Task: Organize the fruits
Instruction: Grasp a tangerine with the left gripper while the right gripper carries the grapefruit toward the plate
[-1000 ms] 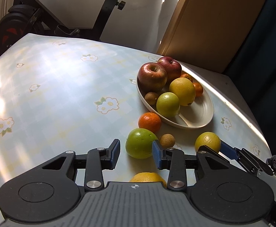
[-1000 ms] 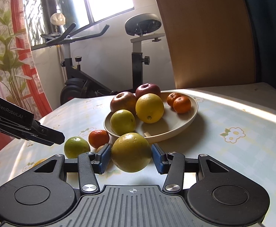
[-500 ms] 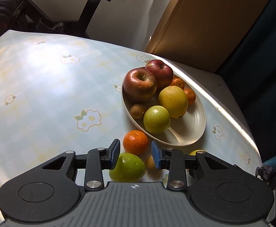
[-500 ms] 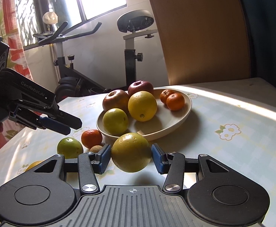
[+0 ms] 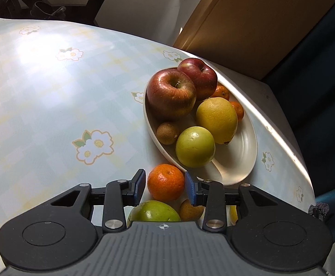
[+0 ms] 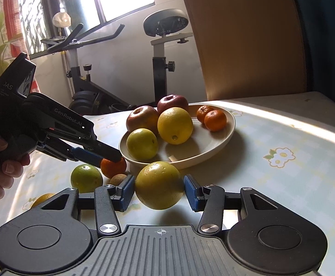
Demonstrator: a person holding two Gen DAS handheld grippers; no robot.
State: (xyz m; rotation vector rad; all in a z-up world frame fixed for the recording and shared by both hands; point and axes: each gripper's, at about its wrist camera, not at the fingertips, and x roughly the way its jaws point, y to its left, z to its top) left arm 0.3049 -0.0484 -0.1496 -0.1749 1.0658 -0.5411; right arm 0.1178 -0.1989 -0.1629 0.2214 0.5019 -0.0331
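Observation:
A cream oval plate (image 5: pixel 243 161) (image 6: pixel 225 135) holds two red apples, a big yellow citrus, a green-yellow fruit, a small brown fruit and two tangerines. My left gripper (image 5: pixel 165 184) is open around a loose tangerine (image 5: pixel 166 182) on the table beside the plate; its pads are not pressed on it. It also shows in the right wrist view (image 6: pixel 109 154) over that tangerine (image 6: pixel 113 168). My right gripper (image 6: pixel 159 189) is shut on a yellow-green citrus (image 6: pixel 158 185), held just above the table in front of the plate.
On the flowered tablecloth (image 5: pixel 52 96) lie a green fruit (image 6: pixel 86 177) (image 5: pixel 153 211), a small brown fruit (image 6: pixel 118 179) and a yellow fruit (image 6: pixel 42 199). A wooden board (image 6: pixel 243 39) and an exercise bike (image 6: pixel 112 53) stand behind the table.
My left gripper moved forward past the green fruit and now straddles the loose tangerine. The right gripper stayed shut on its citrus, nearly still.

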